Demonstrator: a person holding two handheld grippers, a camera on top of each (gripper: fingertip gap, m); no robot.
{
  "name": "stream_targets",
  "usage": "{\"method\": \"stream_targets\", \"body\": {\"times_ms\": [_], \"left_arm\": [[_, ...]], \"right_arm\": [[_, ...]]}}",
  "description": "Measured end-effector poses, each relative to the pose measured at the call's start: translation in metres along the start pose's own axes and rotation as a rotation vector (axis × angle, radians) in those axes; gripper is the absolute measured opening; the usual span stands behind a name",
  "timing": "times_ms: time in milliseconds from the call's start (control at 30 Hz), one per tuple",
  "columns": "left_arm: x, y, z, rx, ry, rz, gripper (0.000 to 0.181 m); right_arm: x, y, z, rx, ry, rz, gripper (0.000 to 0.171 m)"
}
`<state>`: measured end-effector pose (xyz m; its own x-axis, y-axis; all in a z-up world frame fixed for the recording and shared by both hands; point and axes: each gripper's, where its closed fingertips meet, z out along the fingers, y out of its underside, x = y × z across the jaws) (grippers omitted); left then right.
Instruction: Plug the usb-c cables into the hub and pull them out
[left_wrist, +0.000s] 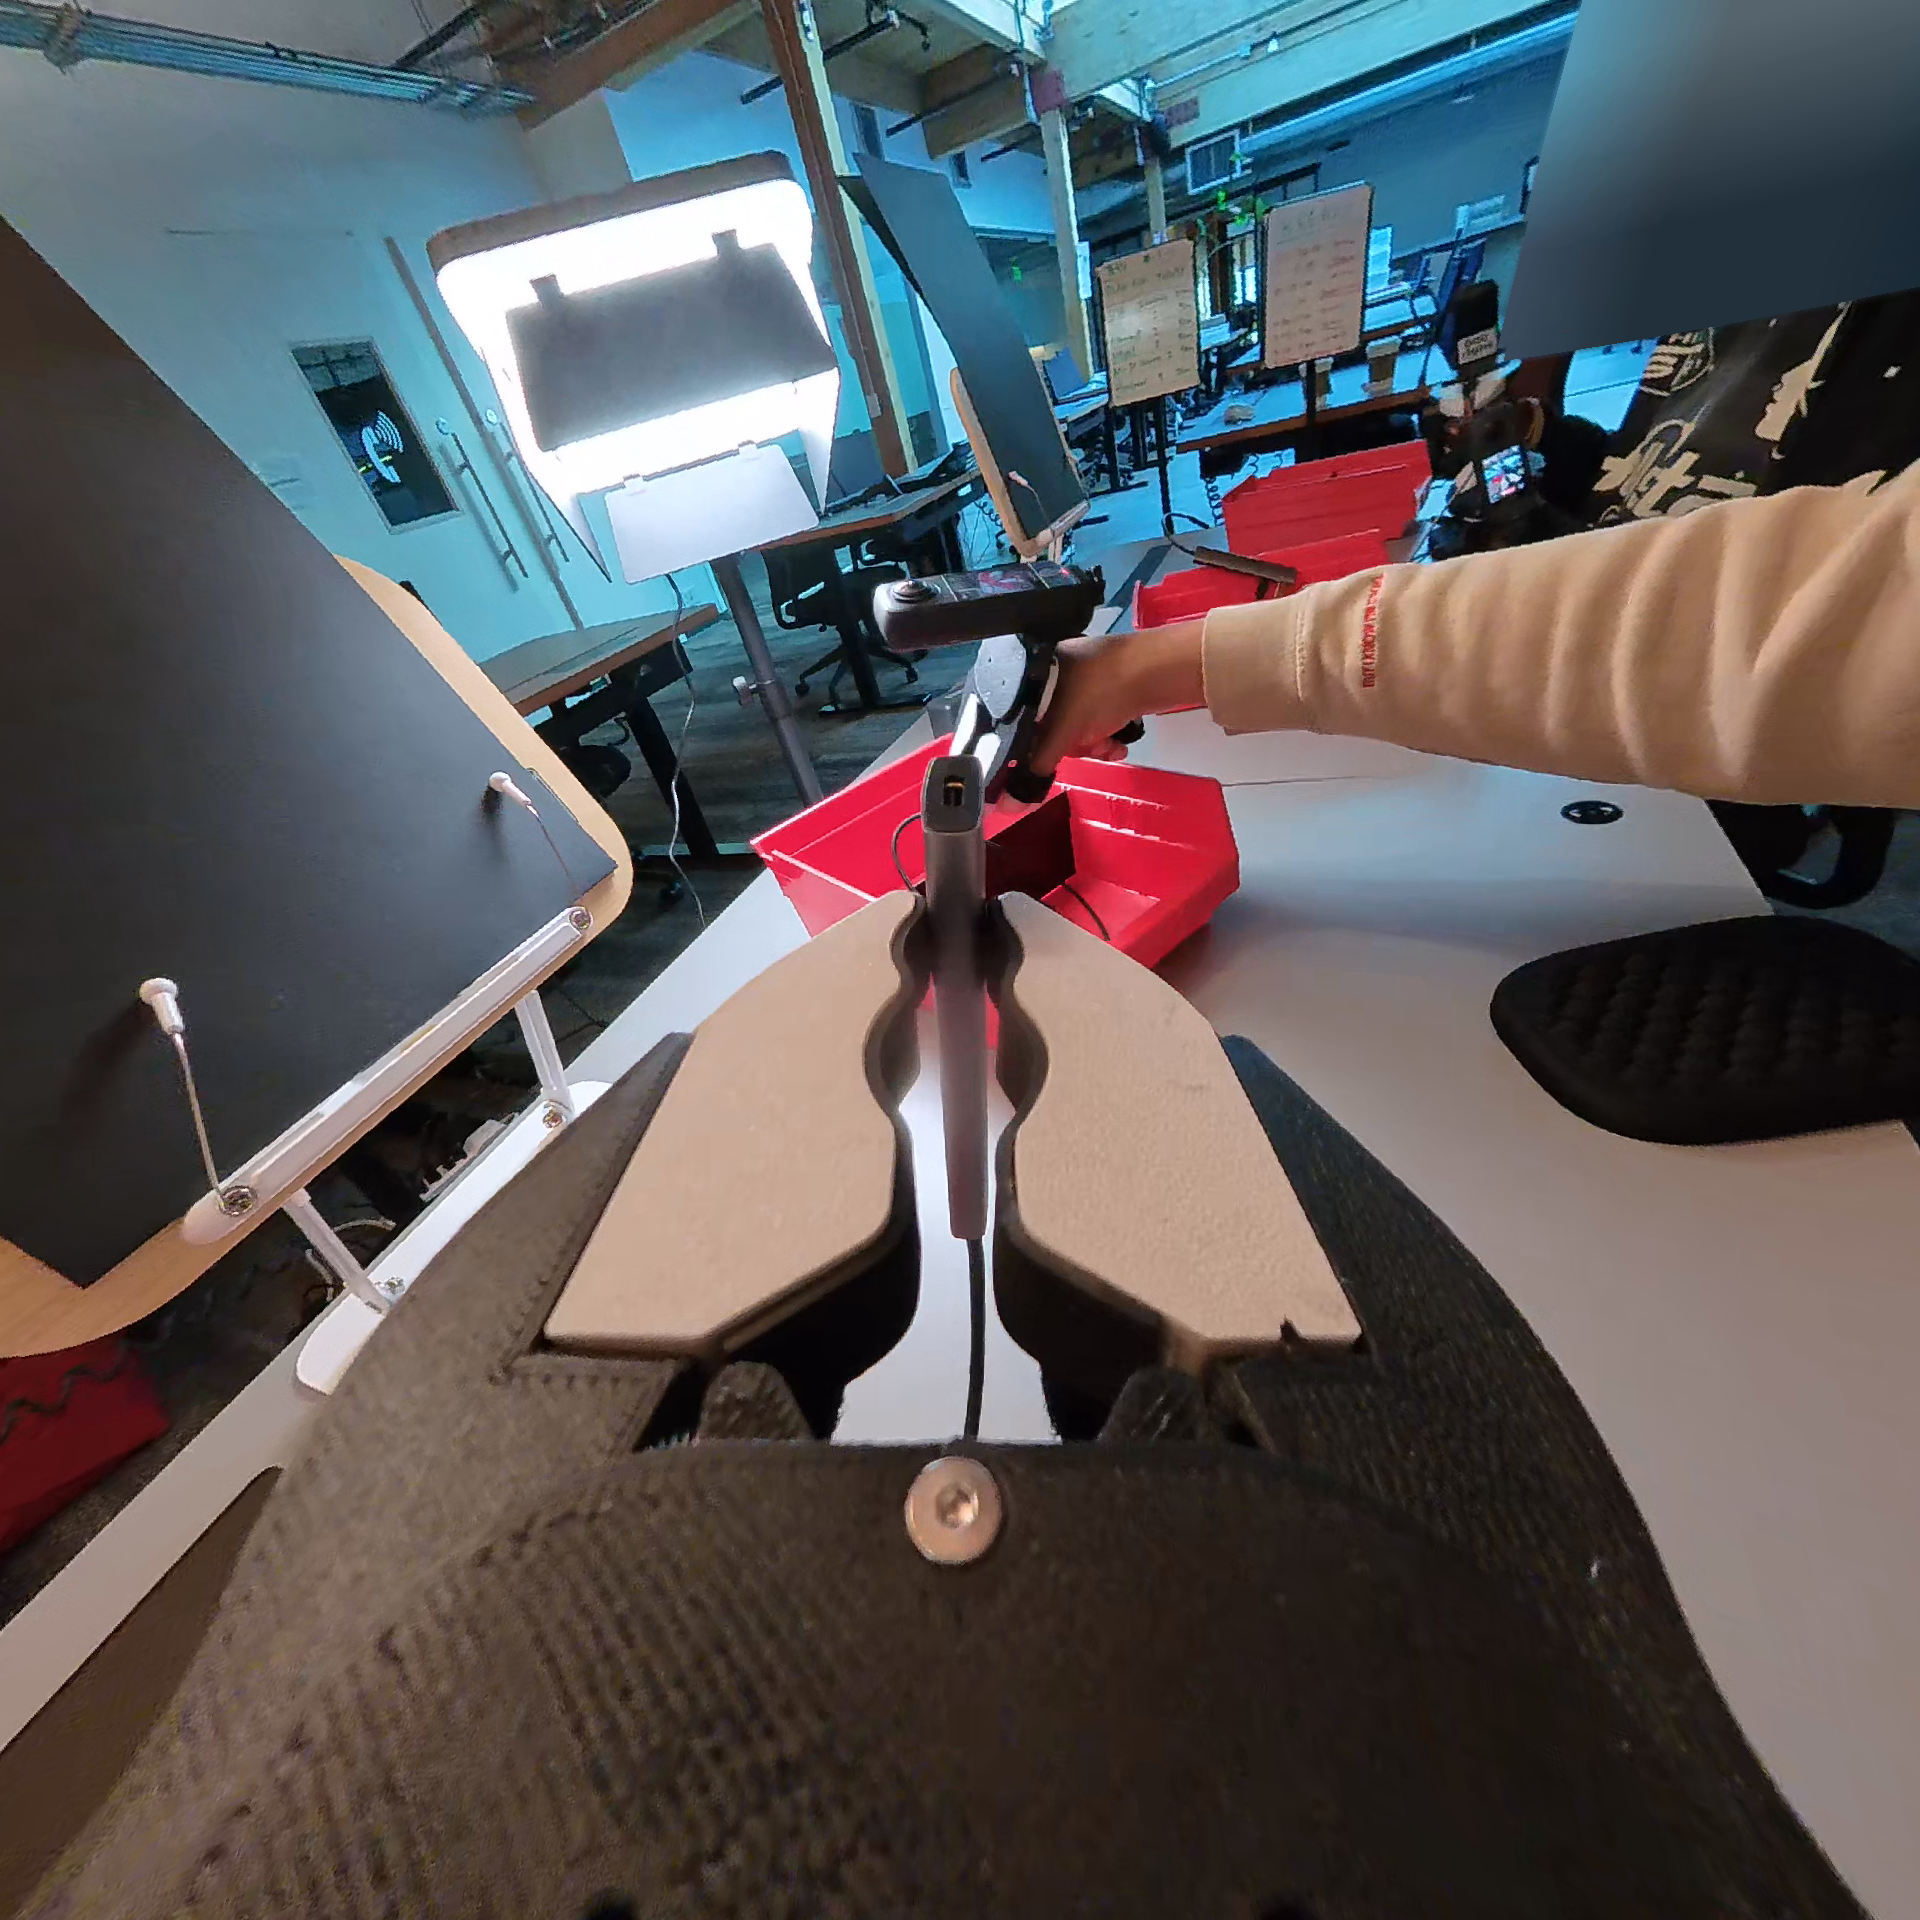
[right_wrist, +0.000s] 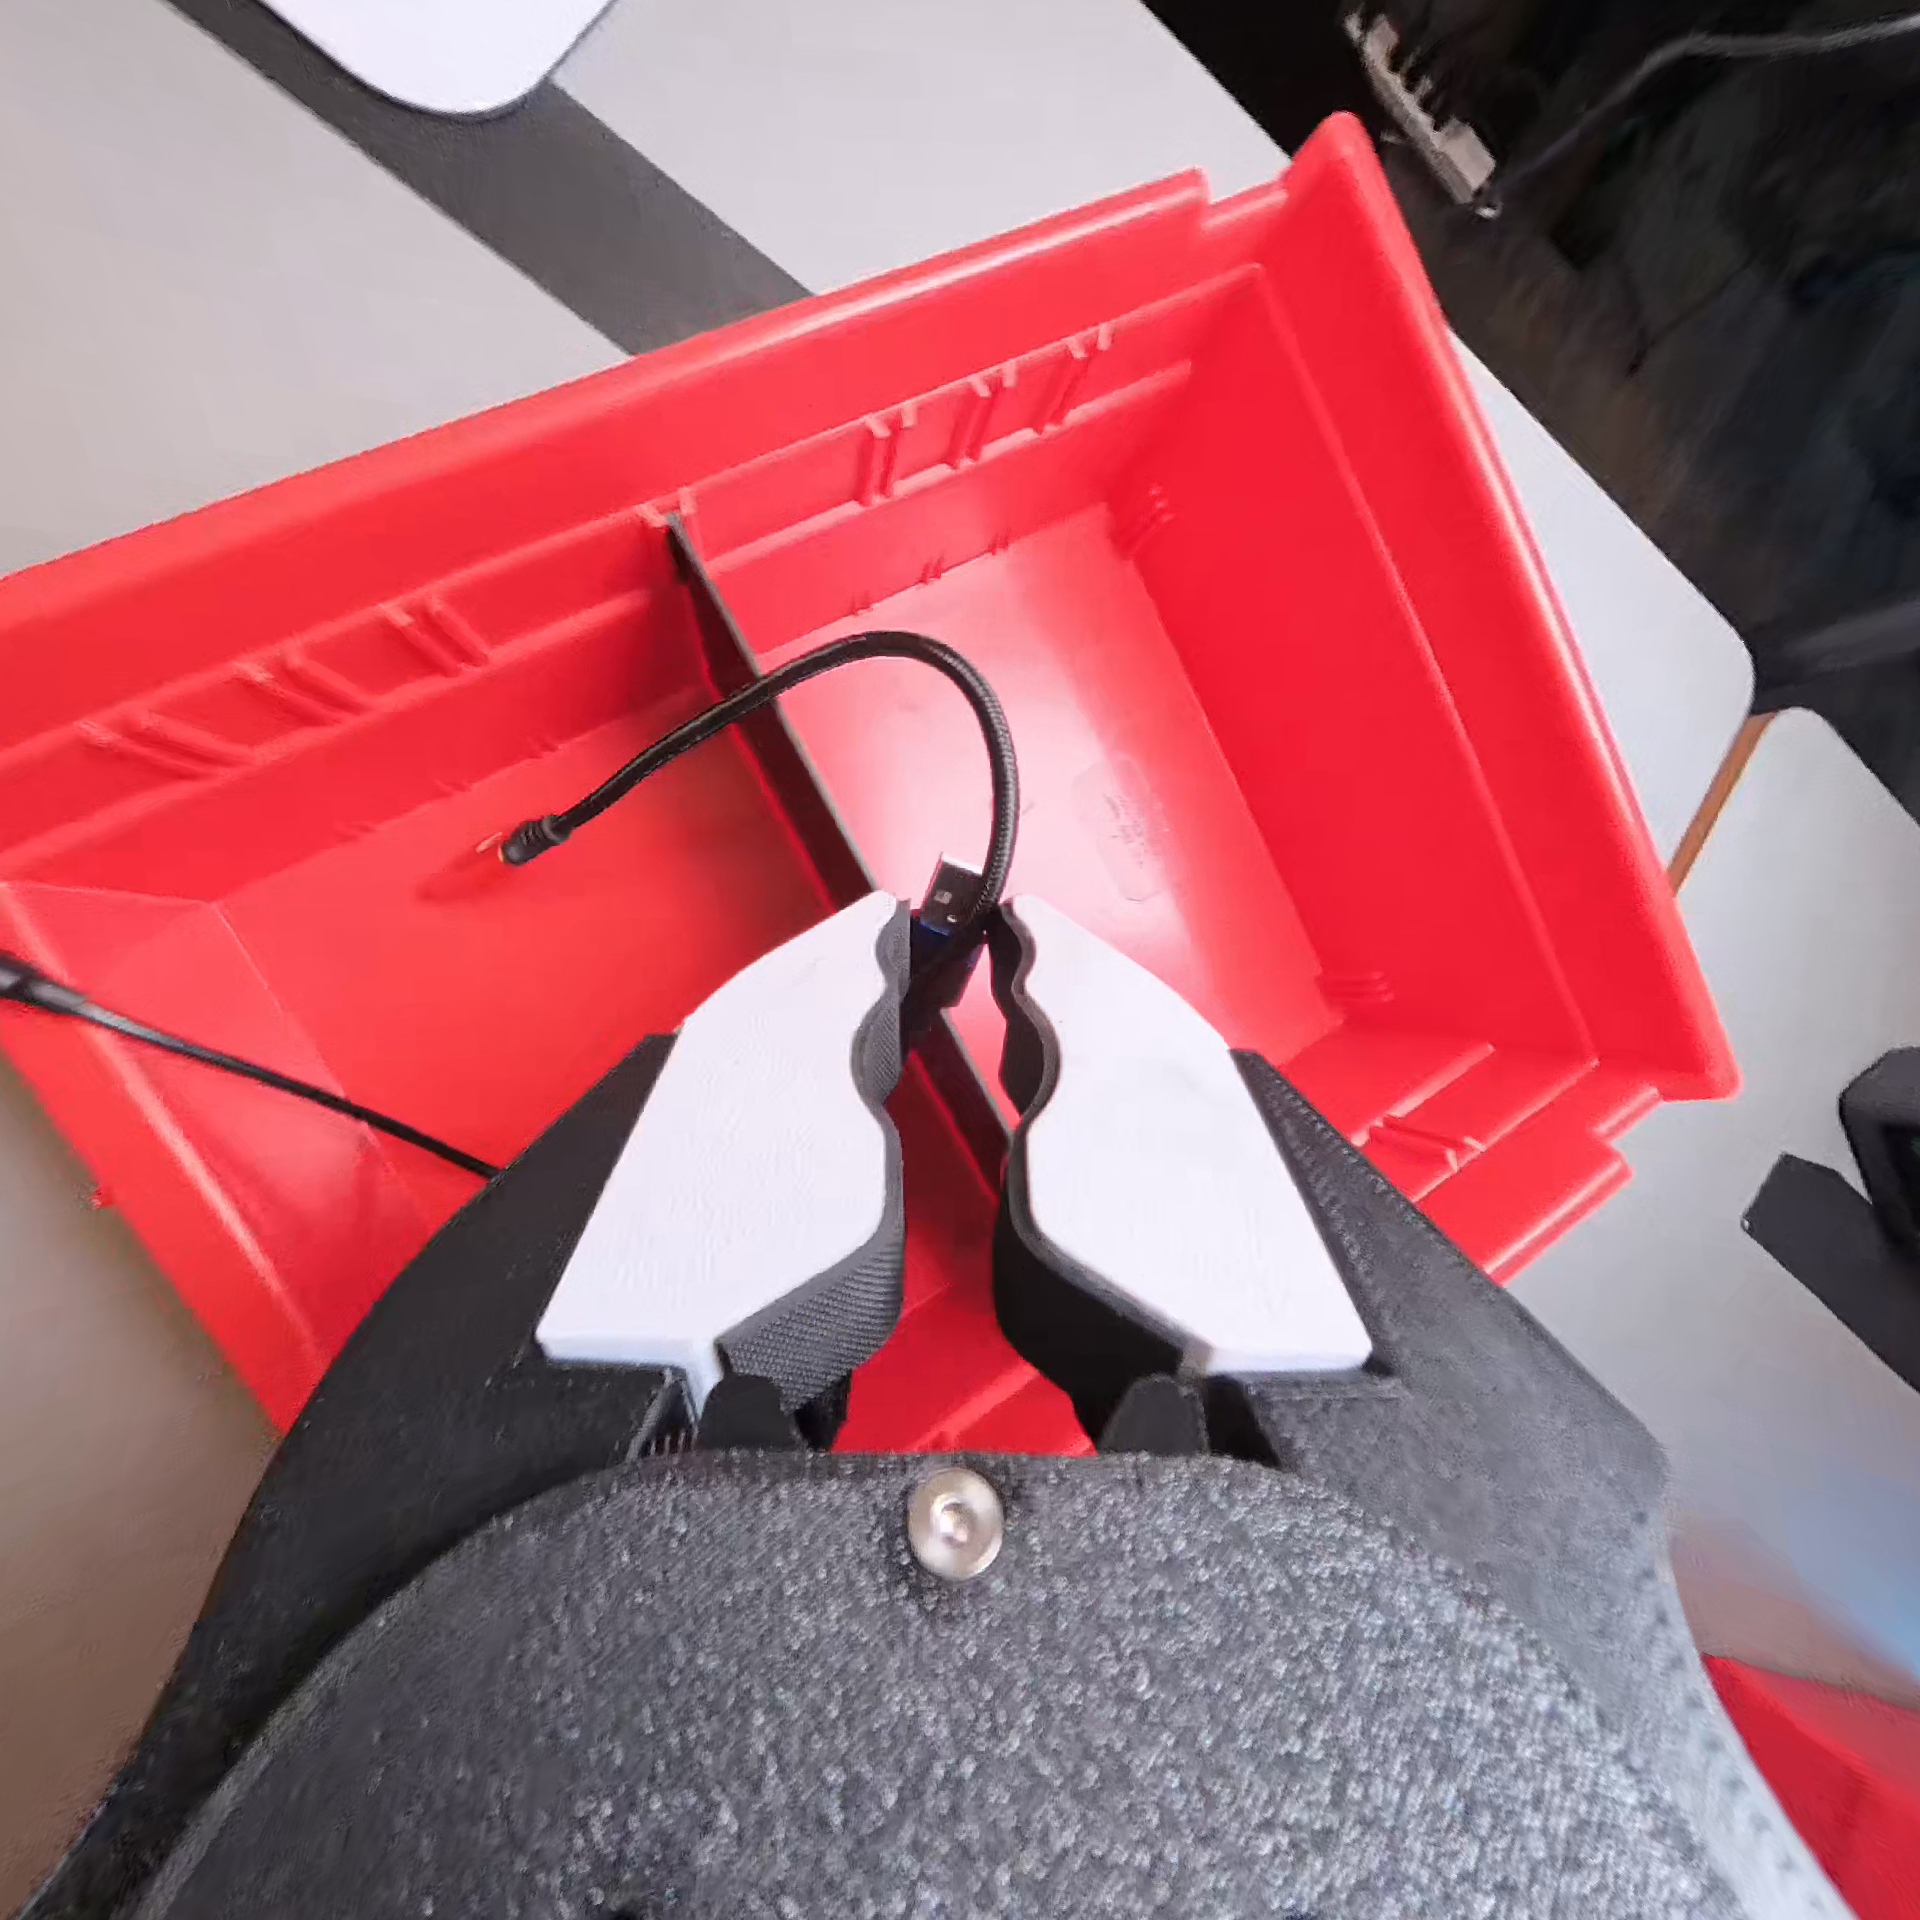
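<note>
My left gripper is shut on a slim grey hub, held edge-on with its end port pointing away. The hub's black lead trails back between the fingers. My right gripper is shut on the plug of a short black braided cable over the red bin. The cable arcs over the bin's black divider. Its far end hangs in the left compartment. In the left wrist view the right gripper hovers over the bin just beyond the hub.
The red bin sits on a white table. A black mat lies to the right. A black board on a stand rises at the left edge. More red bins stand farther back. A thin black cable crosses the bin's left rim. There is about 45 cm between the tips of the two grippers.
</note>
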<state>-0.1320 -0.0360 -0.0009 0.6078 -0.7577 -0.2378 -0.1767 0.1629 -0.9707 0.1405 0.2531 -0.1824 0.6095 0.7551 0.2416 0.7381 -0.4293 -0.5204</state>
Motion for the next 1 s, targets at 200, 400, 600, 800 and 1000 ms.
{"method": "stream_targets", "body": {"times_ms": [200, 400, 600, 800, 1000], "left_arm": [[0.0, 0.001, 0.002, 0.006, 0.01, -0.019, 0.009], [0.012, 0.008, 0.014, -0.026, 0.04, -0.002, 0.009], [0.016, 0.011, 0.018, -0.042, 0.046, 0.017, 0.009], [0.02, -0.001, 0.02, 0.055, 0.08, -0.059, 0.009], [0.04, -0.028, 0.022, 0.216, 0.149, -0.128, 0.01]], "right_arm": [[-0.009, 0.016, -0.032, -0.083, 0.076, -0.244, 0.015], [-0.001, 0.048, -0.03, -0.298, 0.238, -0.483, 0.016], [-0.013, 0.018, -0.025, -0.105, 0.189, -0.382, 0.051], [-0.059, -0.081, -0.123, 0.483, 0.109, -0.238, 0.056], [-0.226, -0.125, -0.21, 0.946, -0.434, -0.264, 0.049]]}}
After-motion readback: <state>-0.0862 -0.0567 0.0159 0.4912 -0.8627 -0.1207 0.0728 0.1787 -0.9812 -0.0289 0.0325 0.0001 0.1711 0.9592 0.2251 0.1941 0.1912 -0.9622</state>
